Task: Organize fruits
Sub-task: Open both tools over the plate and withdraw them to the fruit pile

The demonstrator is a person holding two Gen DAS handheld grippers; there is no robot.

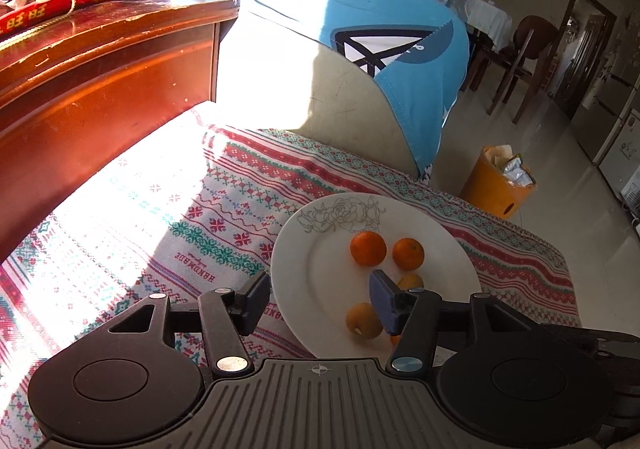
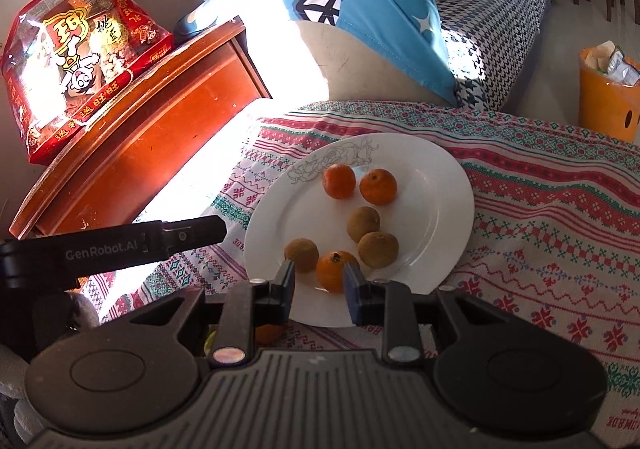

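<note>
A white plate [image 2: 432, 189] with a flower drawing sits on the patterned tablecloth. It holds two oranges [image 2: 339, 181] at the back, three brown fruits [image 2: 363, 223] and a third orange [image 2: 334, 269] at the near rim. My right gripper [image 2: 319, 281] is shut to a narrow gap with nothing pinched. That near orange lies just past its tips, its right edge hidden behind the right finger. My left gripper [image 1: 320, 301] stands open over the plate's [image 1: 312, 261] near left rim, empty. A brown fruit [image 1: 363, 320] lies on the plate by its right finger [image 1: 384, 301].
A red-brown wooden cabinet [image 1: 100, 81] with a red snack bag [image 2: 80, 61] borders the cloth on the left. A sofa with a blue cushion [image 1: 360, 9] stands behind, an orange bin [image 1: 496, 185] on the floor at right. Another orange-coloured thing [image 2: 268, 333] shows under my right gripper.
</note>
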